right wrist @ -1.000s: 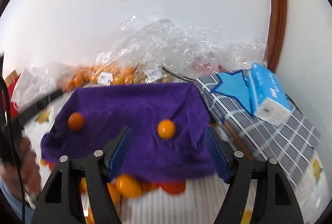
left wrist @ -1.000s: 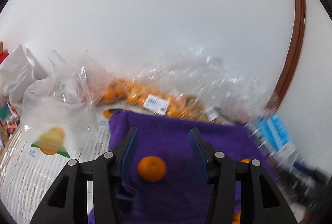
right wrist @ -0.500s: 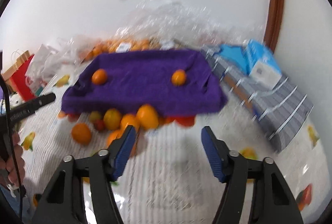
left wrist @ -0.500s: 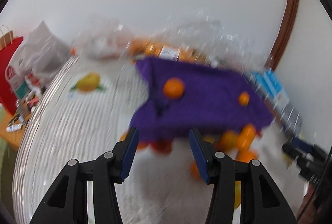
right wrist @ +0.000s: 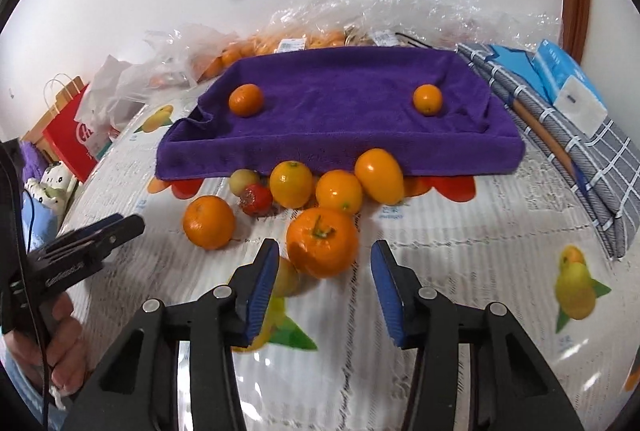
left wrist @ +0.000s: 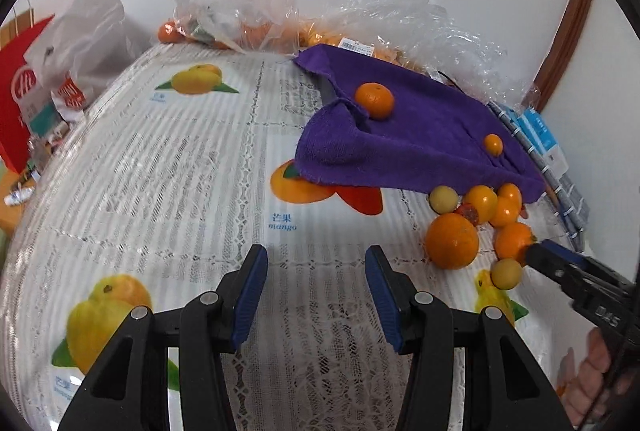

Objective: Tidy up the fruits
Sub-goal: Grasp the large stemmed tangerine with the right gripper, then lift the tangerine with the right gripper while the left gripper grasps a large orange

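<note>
On purple towel (right wrist: 340, 111): 2 oranges (right wrist: 245, 100), rest loose below.

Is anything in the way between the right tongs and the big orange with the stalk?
Nothing visible. The big orange sits just ahead of the open right tongs; a yellowish fruit lies beside the left finger, not between.

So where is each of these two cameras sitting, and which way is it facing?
Left wrist: sits on the left gripper, angled down over the printed tablecloth, purple towel to its right; shows its own open jaws, plus the right gripper and a hand.
Right wrist: sits on the right gripper, facing the towel head-on; its jaws, just closing, flank a stemmed orange without pressing it; the left gripper and a hand show at left.
Shared: towel, its two oranges, the fruit pile.
</note>
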Tool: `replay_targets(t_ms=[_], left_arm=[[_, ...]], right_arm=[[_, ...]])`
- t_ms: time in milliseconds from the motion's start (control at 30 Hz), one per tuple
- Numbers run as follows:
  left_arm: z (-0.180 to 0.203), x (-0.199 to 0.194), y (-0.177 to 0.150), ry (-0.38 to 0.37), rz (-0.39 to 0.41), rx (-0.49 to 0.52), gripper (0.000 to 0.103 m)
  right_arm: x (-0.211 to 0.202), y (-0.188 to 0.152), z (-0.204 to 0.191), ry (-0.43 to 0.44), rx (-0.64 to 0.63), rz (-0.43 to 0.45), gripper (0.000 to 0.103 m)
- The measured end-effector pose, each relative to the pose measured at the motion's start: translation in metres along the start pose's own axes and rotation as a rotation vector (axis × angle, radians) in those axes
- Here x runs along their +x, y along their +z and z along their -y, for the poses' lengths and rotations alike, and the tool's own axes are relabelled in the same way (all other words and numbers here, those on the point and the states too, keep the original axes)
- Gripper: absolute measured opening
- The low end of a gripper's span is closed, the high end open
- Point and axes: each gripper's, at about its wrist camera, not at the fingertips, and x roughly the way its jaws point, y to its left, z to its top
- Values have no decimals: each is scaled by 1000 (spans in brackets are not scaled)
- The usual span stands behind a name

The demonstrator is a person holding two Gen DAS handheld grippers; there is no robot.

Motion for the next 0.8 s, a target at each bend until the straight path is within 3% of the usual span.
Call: replay_targets(t_ms=[167, 467, 667, 800], left_arm=[[-10, -2, 0, -71, 11, -46, 51], [-5, -3, 0, -78, 17, -21, 51], [21, -3, -3, -100, -15, 64, 51], [56, 3, 2, -133, -45, 124, 51]], right_arm=[[17, 5, 2, 18, 47, -31, 48], [17, 8, 15, 57, 129, -20, 43], [-20, 1, 36, -28, 102, 57, 43], [-27, -11, 53, -96, 67, 40, 43]])
